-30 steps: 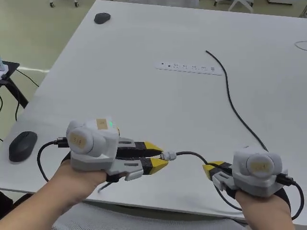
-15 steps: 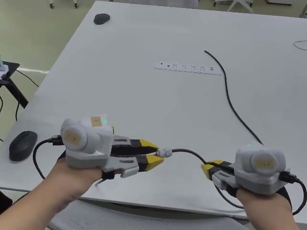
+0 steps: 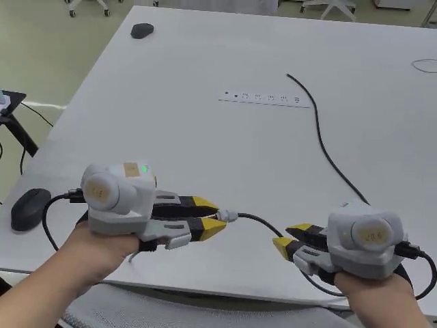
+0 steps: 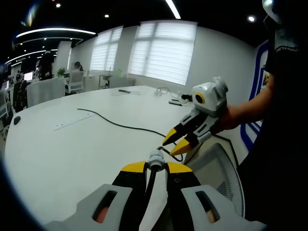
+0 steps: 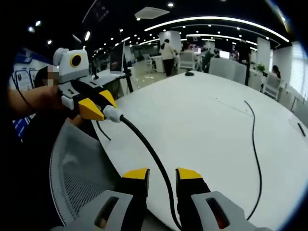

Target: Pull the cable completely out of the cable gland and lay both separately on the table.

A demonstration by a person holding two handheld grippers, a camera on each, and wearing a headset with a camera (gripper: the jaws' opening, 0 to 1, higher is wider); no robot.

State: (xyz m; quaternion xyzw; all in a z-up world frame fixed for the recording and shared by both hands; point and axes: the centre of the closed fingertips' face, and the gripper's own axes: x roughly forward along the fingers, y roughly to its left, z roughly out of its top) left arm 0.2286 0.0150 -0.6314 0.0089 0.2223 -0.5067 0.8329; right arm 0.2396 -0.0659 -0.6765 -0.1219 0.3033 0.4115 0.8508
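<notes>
A small light-grey cable gland sits between the yellow tips of my left gripper, which is shut on it just above the table's near edge. In the left gripper view the gland is clamped at the tips of the left gripper. A thin black cable curves from the gland to my right gripper. In the right gripper view the cable passes between the jaws of the right gripper, whose gap is wider than the cable. The left gripper and gland are also in that view.
On the white table, a white power strip lies mid-table with its black lead running toward the right gripper. One dark mouse is at the far corner, another by the left edge. A mesh chair back stands below the near edge.
Both grippers have drifted slightly left and lower in the picture, partly from head motion. The gland stays in the left jaws. The cable still arcs between the grippers.
</notes>
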